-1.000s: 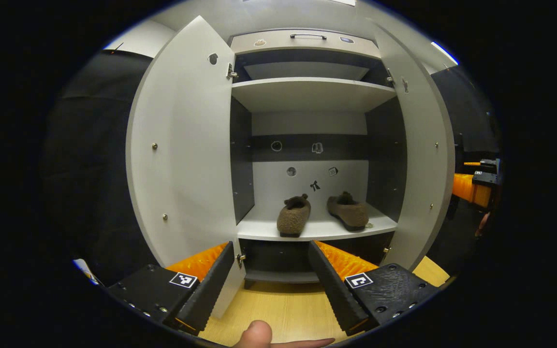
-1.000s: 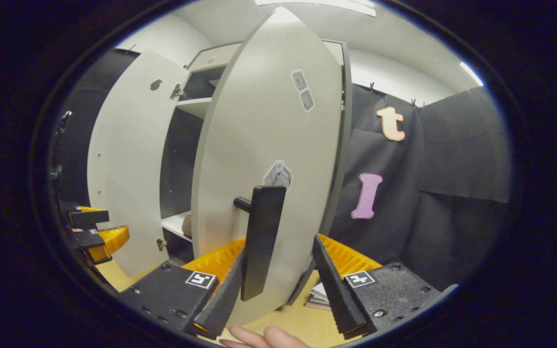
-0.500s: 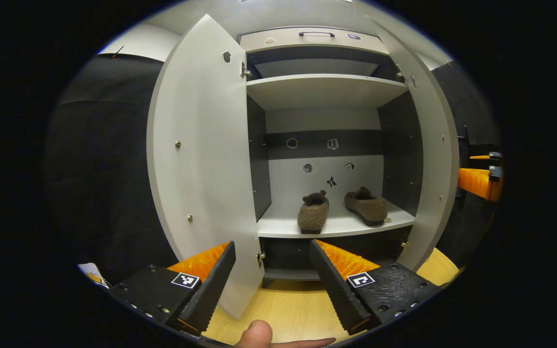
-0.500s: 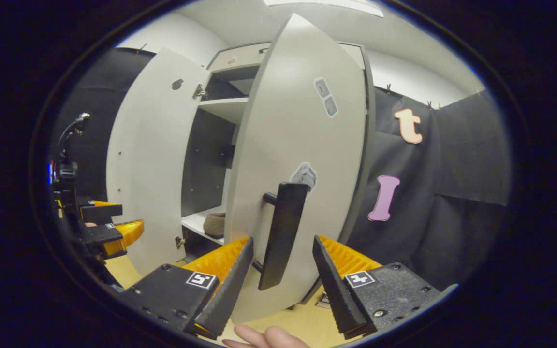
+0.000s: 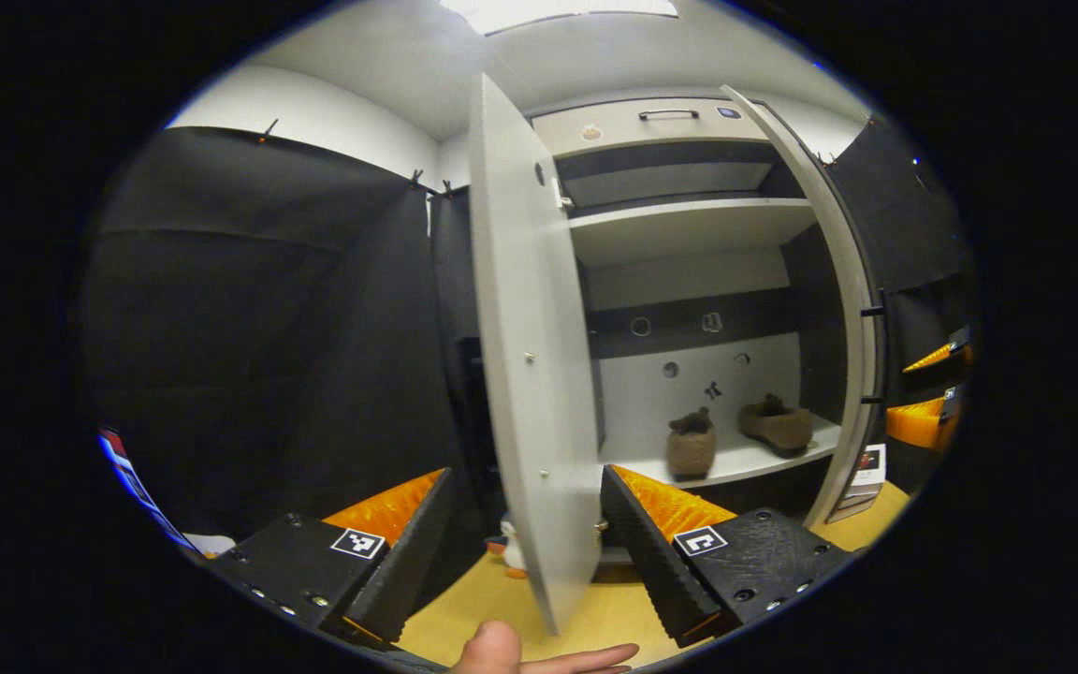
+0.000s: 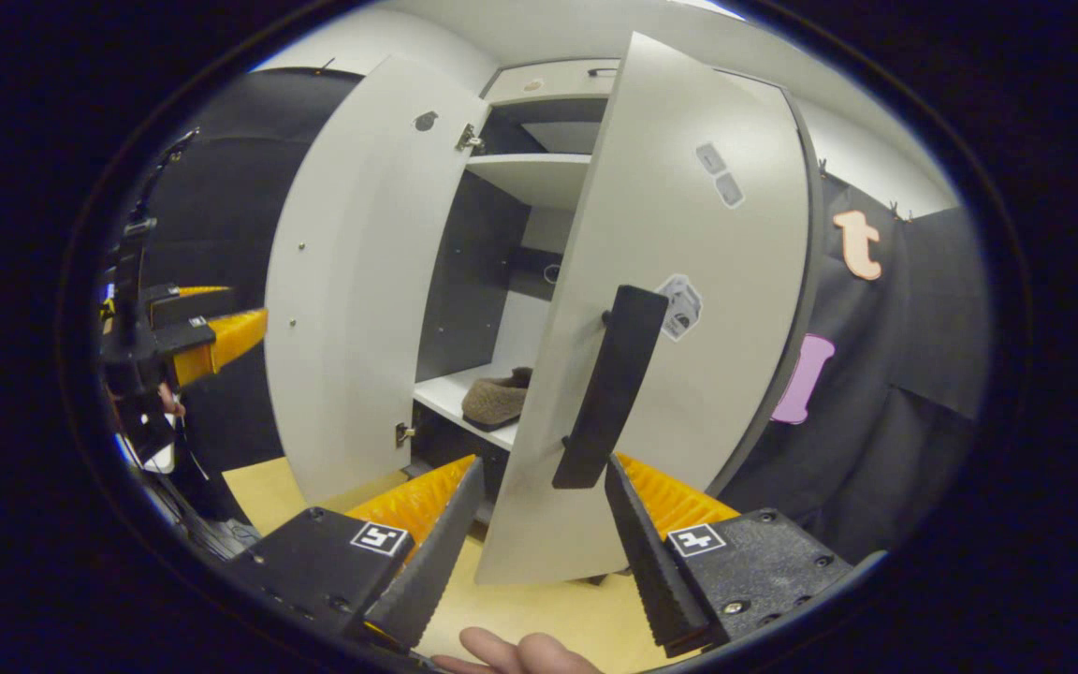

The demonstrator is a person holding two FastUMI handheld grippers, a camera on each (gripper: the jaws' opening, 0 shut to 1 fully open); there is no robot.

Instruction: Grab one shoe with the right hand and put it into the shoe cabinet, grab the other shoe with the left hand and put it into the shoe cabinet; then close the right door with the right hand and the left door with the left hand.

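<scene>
Two brown fuzzy shoes (image 5: 691,446) (image 5: 776,423) sit side by side on the lower shelf (image 5: 735,461) of the open grey shoe cabinet. My left gripper (image 5: 525,552) is open, and the left door (image 5: 530,374) stands edge-on between its fingers without touching them. The right door (image 5: 852,309) stands at the cabinet's right. In the right gripper view, my right gripper (image 6: 534,534) is open just below the black handle (image 6: 612,386) on the right door (image 6: 698,281). One shoe (image 6: 497,398) shows through the gap, beside the left door (image 6: 361,281). The left gripper (image 6: 193,332) shows at far left.
The floor (image 5: 614,608) is light wood. A small toy (image 5: 509,552) stands on it behind the left door's lower edge. A card (image 5: 866,468) leans near the right door's foot. Black cloth walls close in on both sides. An upper shelf (image 5: 689,225) and a drawer (image 5: 651,126) sit above.
The left gripper has moved left, so the left door went from broad-faced to edge-on between its fingers. The right gripper has drawn back from the handle, which now stands higher and farther off.
</scene>
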